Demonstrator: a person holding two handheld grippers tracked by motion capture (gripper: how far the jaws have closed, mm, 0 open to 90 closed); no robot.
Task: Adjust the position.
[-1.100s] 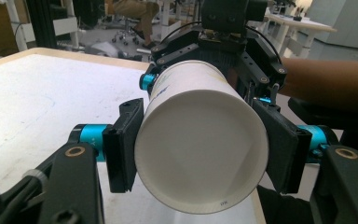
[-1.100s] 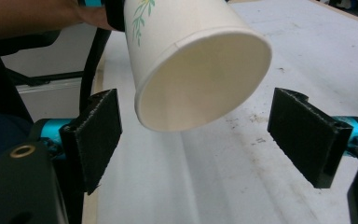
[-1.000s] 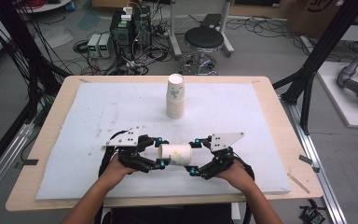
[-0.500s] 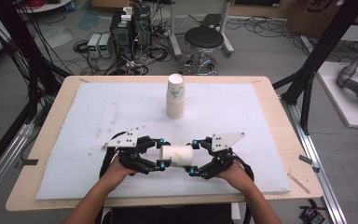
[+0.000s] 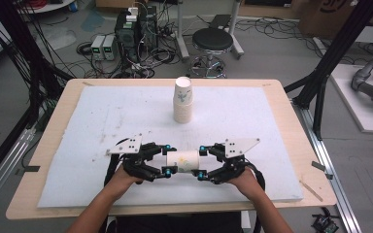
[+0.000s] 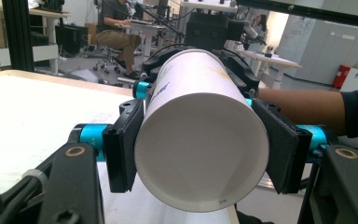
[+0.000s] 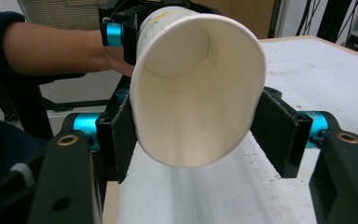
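A white paper cup (image 5: 183, 160) with a faint print lies level just above the white mat (image 5: 272, 121), near its front edge, held at both ends. My left gripper (image 5: 169, 159) is shut on its base end; the left gripper view shows the cup's base (image 6: 200, 140) clamped between both pads (image 6: 123, 144). My right gripper (image 5: 202, 162) has just been closing on the open mouth end. In the right gripper view the rim (image 7: 196, 93) is squashed into an oval between the pads (image 7: 277, 130).
A stack of matching paper cups (image 5: 182, 99) stands upright at the back middle of the mat. The wooden table edge (image 5: 291, 204) frames the mat. A stool (image 5: 212, 41) and electronics with cables (image 5: 136, 29) are on the floor beyond the table.
The right gripper's jaws have closed from wide open onto the cup's mouth end. Both hands and the cup have stayed in place.
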